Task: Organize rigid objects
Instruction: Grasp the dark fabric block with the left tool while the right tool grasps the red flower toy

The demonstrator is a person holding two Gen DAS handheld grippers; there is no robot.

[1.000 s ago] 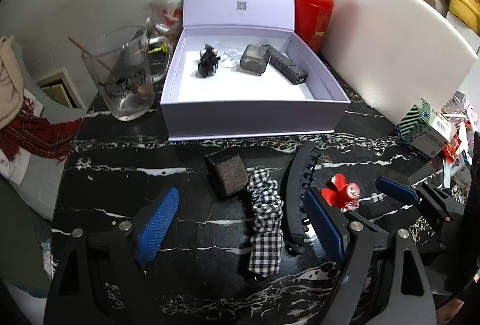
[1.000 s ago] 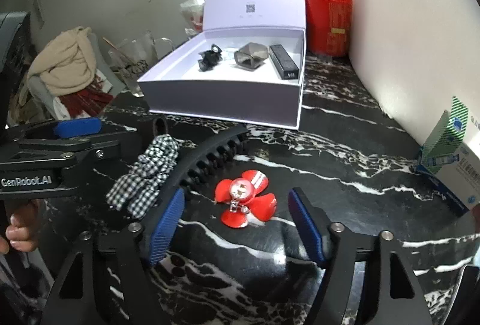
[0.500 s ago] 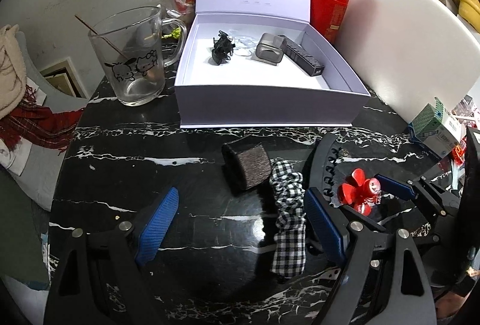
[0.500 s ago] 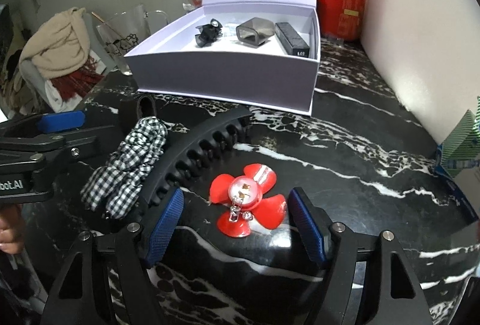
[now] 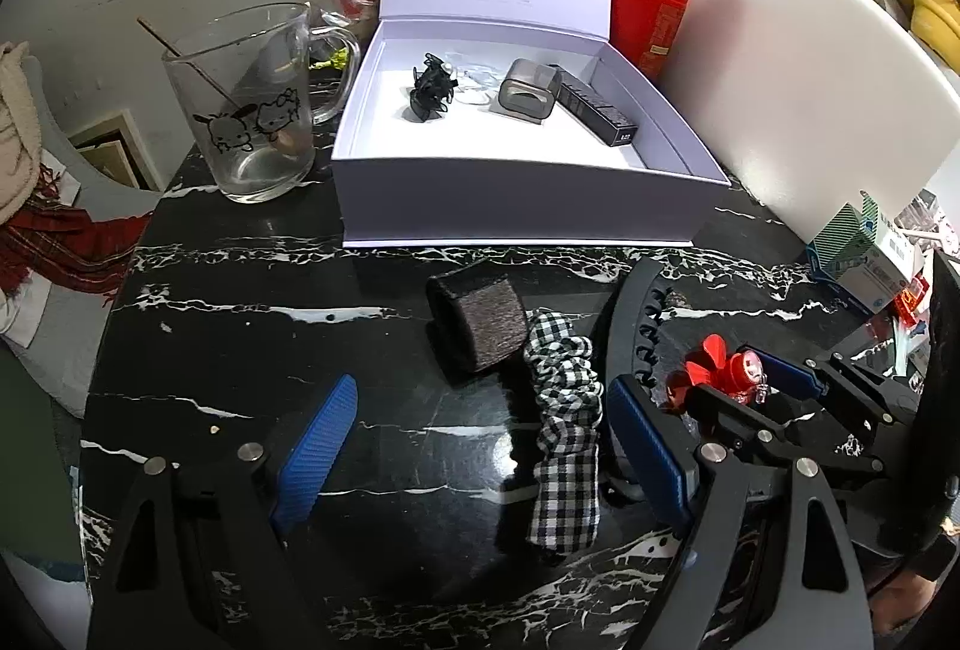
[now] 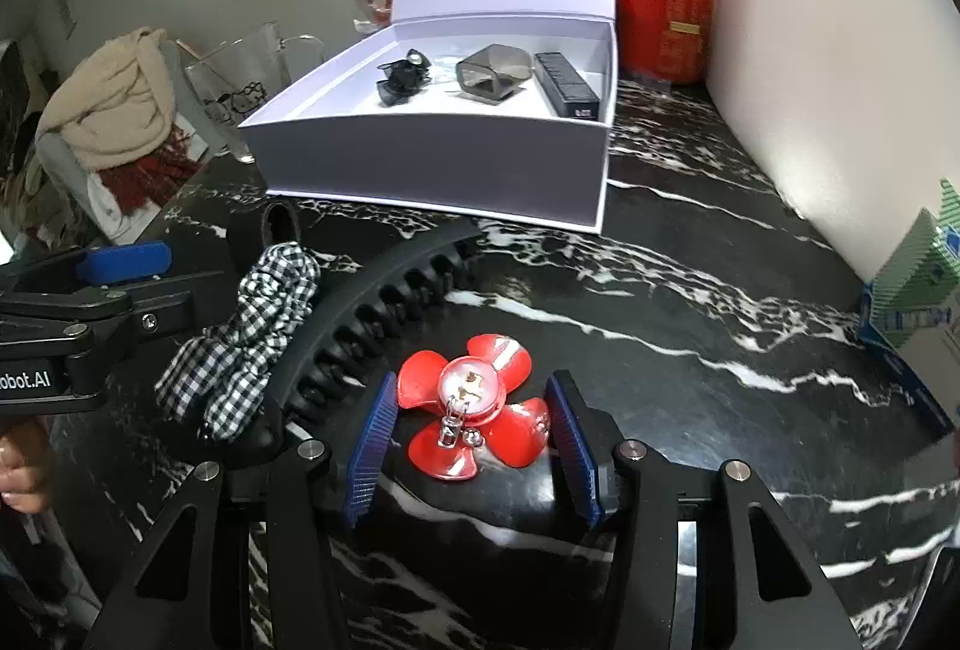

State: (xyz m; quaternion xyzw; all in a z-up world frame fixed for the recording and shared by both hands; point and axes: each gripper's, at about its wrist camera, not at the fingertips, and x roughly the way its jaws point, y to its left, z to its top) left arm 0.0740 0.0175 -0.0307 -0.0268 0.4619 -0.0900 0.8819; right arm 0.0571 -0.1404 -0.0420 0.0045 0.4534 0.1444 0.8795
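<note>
A red flower-shaped clip lies on the black marble table between the fingers of my right gripper. The jaws have narrowed around it and stand close to its petals, not clamped. The clip also shows in the left wrist view. My left gripper is open and empty above the table. A checked scrunchie, a dark fuzzy band and a black curved comb clip lie nearby. An open white box holds a black claw clip, a grey case and a black bar.
A glass mug stands left of the box. A red canister and a white board stand at the back right. A green-striped carton sits at the right. Clothes are heaped off the table's left edge.
My right gripper has moved forward over the red flower clip and its jaws have closed in on it. My left gripper has drawn back a little and stayed open.
</note>
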